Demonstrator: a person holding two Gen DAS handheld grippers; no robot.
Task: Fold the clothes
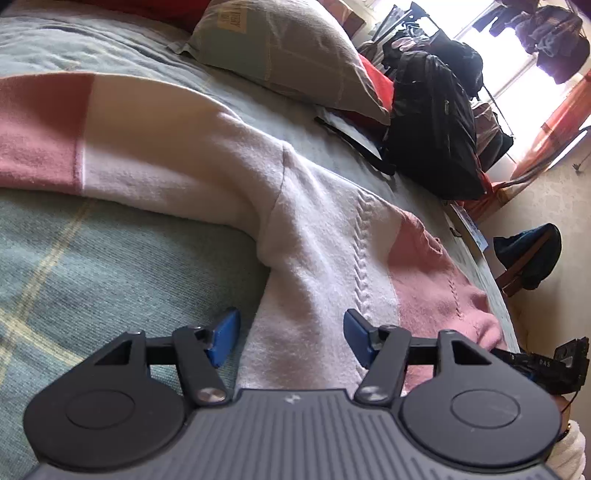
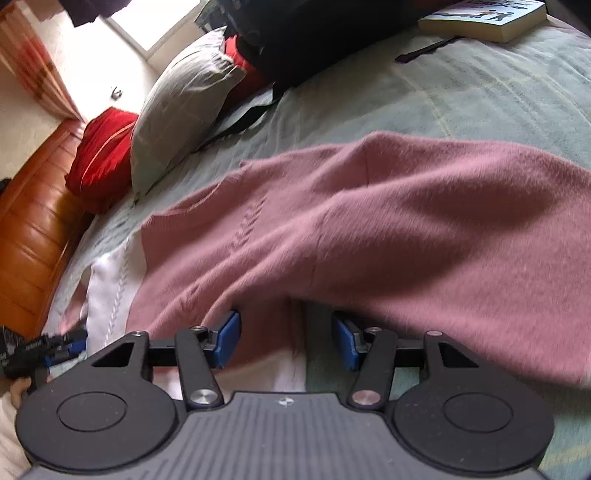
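A pink and white knitted sweater [image 1: 317, 236] lies spread on the green bed cover [image 1: 92, 251]. Its sleeve runs off to the left. My left gripper [image 1: 291, 338] hovers low over the sweater's white side edge, jaws open; one blue pad is above the cover, the other above the knit. In the right wrist view the sweater [image 2: 369, 229] shows mostly pink, with a sleeve reaching right. There my right gripper [image 2: 286, 341] is open at the sweater's near edge. Fabric lies below the gap, and the pads do not press it.
A grey pillow [image 1: 288, 55] and a black backpack [image 1: 432, 122] sit at the bed's far side. A book [image 2: 484, 18] lies on the cover, and a red cushion [image 2: 103, 155] leans against the wooden bed frame [image 2: 33, 221]. A dark bag [image 1: 528, 254] sits on the floor.
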